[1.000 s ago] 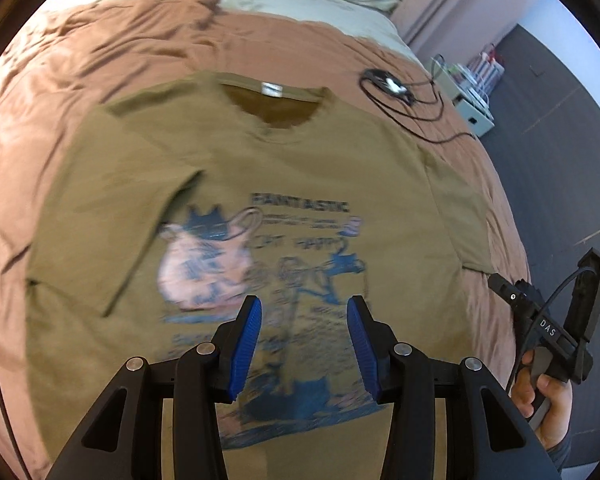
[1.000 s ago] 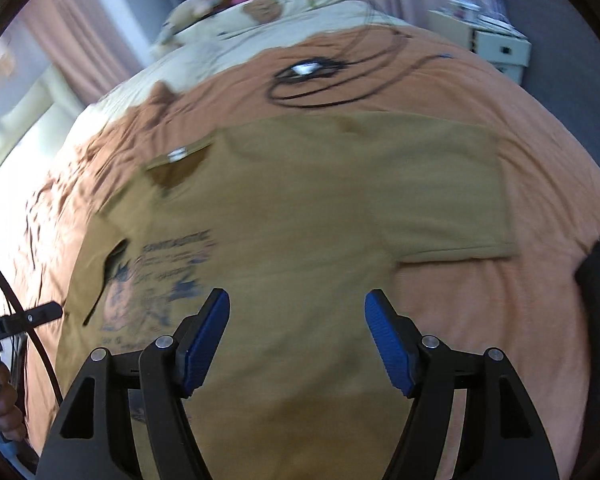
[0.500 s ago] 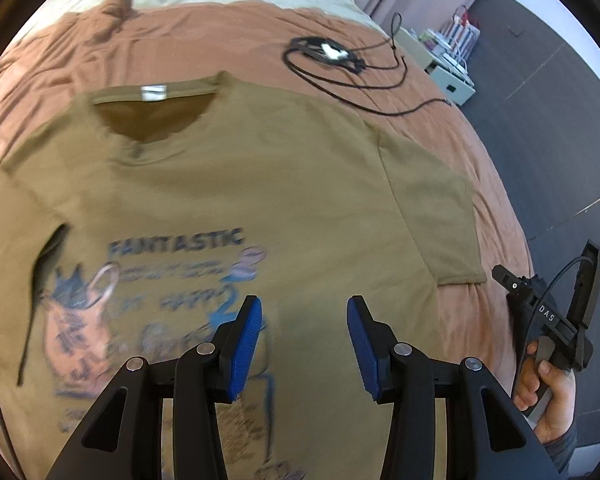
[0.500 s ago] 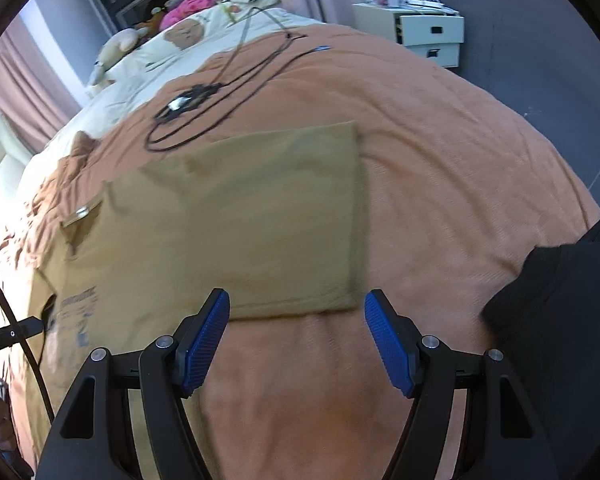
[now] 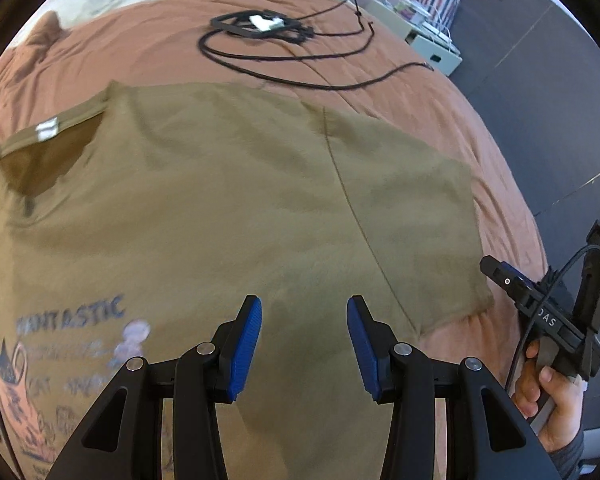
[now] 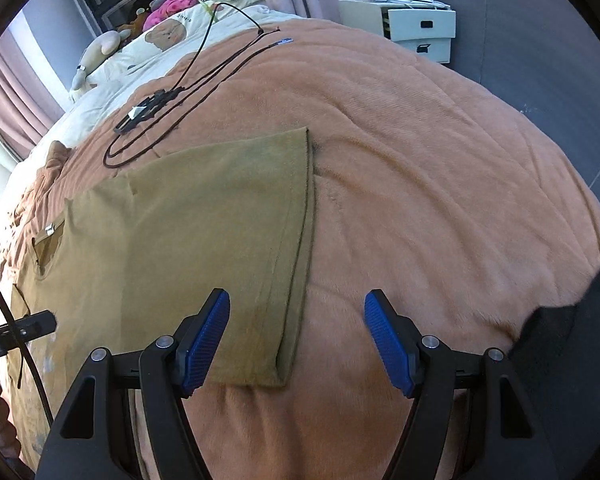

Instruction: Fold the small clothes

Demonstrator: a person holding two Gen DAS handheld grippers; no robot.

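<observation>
**Hovering over a "FANTASTIC" tee**

Lying flat on the orange-brown blanket (image 6: 420,184), the olive T-shirt (image 5: 228,200) shows blue print reading "FANTASTIC" (image 5: 72,316) and a white neck label (image 5: 47,130), too small to read. The left gripper (image 5: 304,344) hangs over the shirt's body, jaws partly apart, empty. The right gripper (image 6: 298,340), jaws wider and empty, straddles the sleeve's hem (image 6: 296,264). A black cable (image 5: 300,56) coils beyond the collar.

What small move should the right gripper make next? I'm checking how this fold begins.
Probably ease the right gripper down onto the sleeve hem below it and close. Its jaws are open and empty above that hem, and the T-shirt lies flat and unfolded on the blanket. The left gripper is open too, above the shirt's body.
</observation>
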